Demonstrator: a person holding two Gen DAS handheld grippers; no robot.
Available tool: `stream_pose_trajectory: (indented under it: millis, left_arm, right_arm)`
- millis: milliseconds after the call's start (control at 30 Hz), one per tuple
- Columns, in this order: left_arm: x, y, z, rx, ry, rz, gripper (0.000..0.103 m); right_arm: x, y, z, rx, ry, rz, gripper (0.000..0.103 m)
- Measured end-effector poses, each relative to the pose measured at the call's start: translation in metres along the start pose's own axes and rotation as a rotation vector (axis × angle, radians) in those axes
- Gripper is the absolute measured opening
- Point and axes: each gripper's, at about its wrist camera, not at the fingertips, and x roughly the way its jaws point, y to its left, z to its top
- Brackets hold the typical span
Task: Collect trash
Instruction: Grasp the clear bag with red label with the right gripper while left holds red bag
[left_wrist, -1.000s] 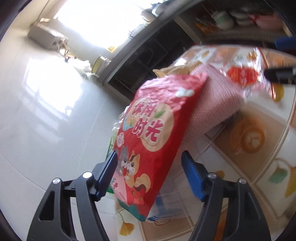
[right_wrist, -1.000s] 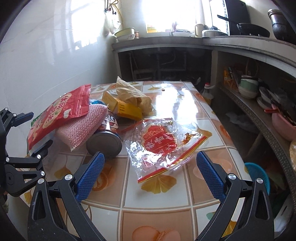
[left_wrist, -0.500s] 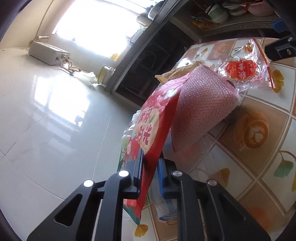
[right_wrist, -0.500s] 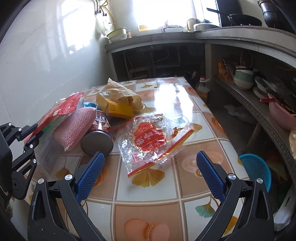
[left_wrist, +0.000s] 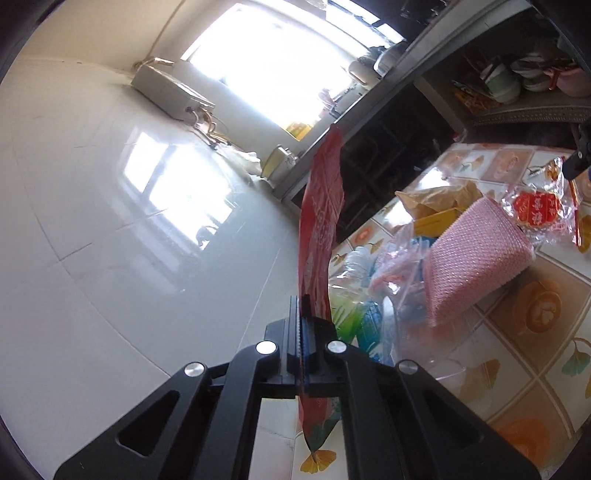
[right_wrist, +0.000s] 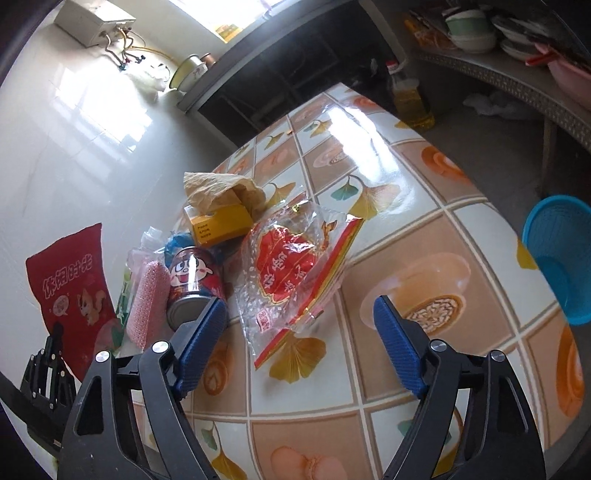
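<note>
My left gripper (left_wrist: 305, 317) is shut on a red snack bag (left_wrist: 320, 221), held upright and edge-on above the table's left side; it also shows in the right wrist view (right_wrist: 72, 280). My right gripper (right_wrist: 299, 332) is open and empty, low over the tiled table (right_wrist: 424, 229). Just ahead of it lies a clear bag with a red label (right_wrist: 291, 266). To its left lie a red can (right_wrist: 194, 280), a pink mesh sponge (right_wrist: 146, 299), a yellow box (right_wrist: 218, 223) and a crumpled brown paper bag (right_wrist: 221, 188).
A blue basket (right_wrist: 561, 258) stands on the floor off the table's right edge. An oil bottle (right_wrist: 408, 98) stands beyond the far edge. Shelves with bowls (right_wrist: 469, 31) run along the right. A white tiled wall (left_wrist: 110, 240) borders the table's left side.
My left gripper closed on the red snack bag and lifted it off the pile, turning it upright. My right gripper moved in lower toward the clear bag, still open.
</note>
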Motion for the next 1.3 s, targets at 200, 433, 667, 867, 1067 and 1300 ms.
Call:
stream_pose_trajectory:
  millis: [200, 433, 667, 867, 1067, 1300]
  left_arm:
    - [-0.010, 0.046, -0.006, -0.249, 0.022, -0.025, 0.000]
    - [-0.028, 0.082, -0.023, -0.591, 0.034, -0.275, 0.000]
    - [-0.036, 0.084, -0.025, -0.687, 0.030, -0.382, 0.000]
    - [-0.040, 0.085, -0.016, -0.716, 0.013, -0.438, 0.000]
    - [-0.048, 0.074, 0.003, -0.729, -0.028, -0.536, 0.000]
    - [-0.048, 0.053, 0.048, -0.726, -0.067, -0.704, 0.000]
  right_arm:
    - [0.014, -0.009, 0.005, 0.059, 0.017, -0.013, 0.050]
    - [0.019, -0.024, 0.007, 0.151, 0.034, 0.038, 0.023]
    - [0.006, -0.025, 0.006, 0.159, 0.009, 0.061, 0.004]
    - [-0.022, -0.026, 0.007, 0.135, -0.064, 0.035, 0.002]
    - [-0.058, -0.029, 0.004, 0.106, -0.149, -0.008, 0.001]
    - [-0.108, -0.044, 0.005, 0.112, -0.268, -0.021, 0.000]
